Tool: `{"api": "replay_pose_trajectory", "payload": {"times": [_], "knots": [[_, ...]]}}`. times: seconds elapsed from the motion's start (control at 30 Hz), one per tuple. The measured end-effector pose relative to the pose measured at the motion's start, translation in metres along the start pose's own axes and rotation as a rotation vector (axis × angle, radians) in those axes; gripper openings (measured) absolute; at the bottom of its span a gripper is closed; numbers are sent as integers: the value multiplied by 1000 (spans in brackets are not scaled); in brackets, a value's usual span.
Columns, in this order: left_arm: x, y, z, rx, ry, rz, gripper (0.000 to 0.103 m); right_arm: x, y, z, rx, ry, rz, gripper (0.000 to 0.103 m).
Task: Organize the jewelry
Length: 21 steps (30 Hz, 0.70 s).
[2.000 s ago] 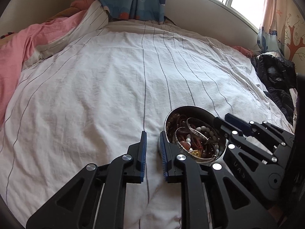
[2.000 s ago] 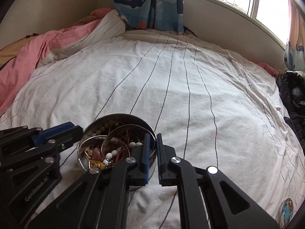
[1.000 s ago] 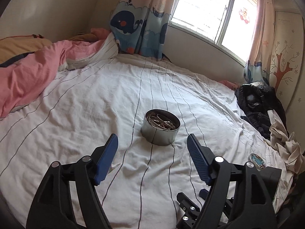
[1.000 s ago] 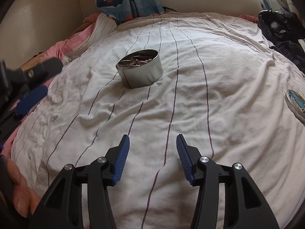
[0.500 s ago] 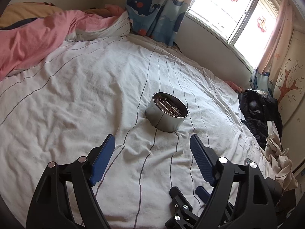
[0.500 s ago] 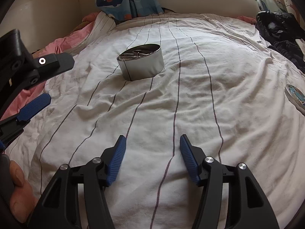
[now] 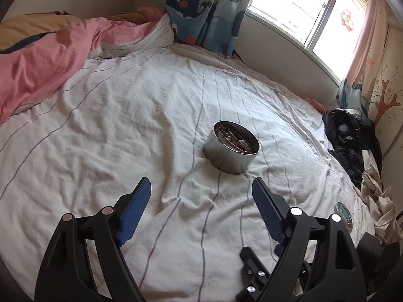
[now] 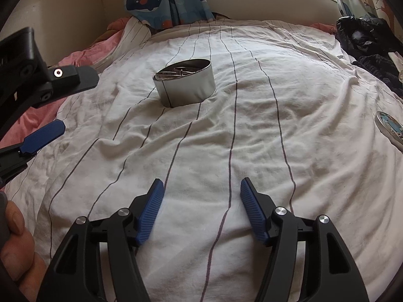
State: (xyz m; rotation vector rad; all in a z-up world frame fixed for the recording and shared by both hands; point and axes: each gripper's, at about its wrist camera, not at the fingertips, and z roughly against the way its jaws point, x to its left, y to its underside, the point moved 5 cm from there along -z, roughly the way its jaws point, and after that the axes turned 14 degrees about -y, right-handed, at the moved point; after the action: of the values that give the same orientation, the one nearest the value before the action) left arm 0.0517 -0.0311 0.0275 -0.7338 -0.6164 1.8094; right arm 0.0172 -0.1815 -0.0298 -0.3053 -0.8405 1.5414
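Black plastic with ribbed blue pads: left gripper (image 7: pixel 201 193) and right gripper (image 8: pixel 202 194), both nearest the viewer, fingers spread wide, holding nothing, poised above the striped white bedsheet (image 8: pixel 264 136).

Polished metal, round, lidless: jewelry tin (image 7: pixel 231 147), standing upright mid-bed, well beyond both grippers. Contents: tangled jewelry (image 7: pixel 235 141), bangle-like rings and beads, individual pieces too small to tell. Judged rigid, light to moderate in weight, wall smooth and likely slippery; best gripped across the rim wall. Contents likely delicate and prone to snagging.

Decorated round lid (image 8: pixel 389 127), lying flat near the right bed edge, apart from the tin.
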Motion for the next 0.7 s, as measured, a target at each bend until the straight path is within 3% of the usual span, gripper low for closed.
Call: {"api": "replay_pose_trajectory", "payload": {"times": [0.1, 0.27, 0.3, 0.4, 0.57, 0.7], "knots": [[12, 0, -16, 27, -124, -59, 84, -1, -1, 2, -13, -11, -7, 64], [20, -2, -34, -85, -294, -224, 89, -1, -5, 7, -45, -20, -13, 66], [21, 1, -42, -77, -309, -253, 96, -1, -7, 8, -53, -19, -12, 66], [22, 15, -75, 142, -275, -298, 96, -2, -9, 10, -68, -15, -11, 67], [12, 20, -76, 117, -375, -385, 96, -1, -12, 15, -94, -22, -5, 69], [17, 18, -79, 137, -350, -363, 96, 2, -14, 21, -109, -35, -5, 70]]}}
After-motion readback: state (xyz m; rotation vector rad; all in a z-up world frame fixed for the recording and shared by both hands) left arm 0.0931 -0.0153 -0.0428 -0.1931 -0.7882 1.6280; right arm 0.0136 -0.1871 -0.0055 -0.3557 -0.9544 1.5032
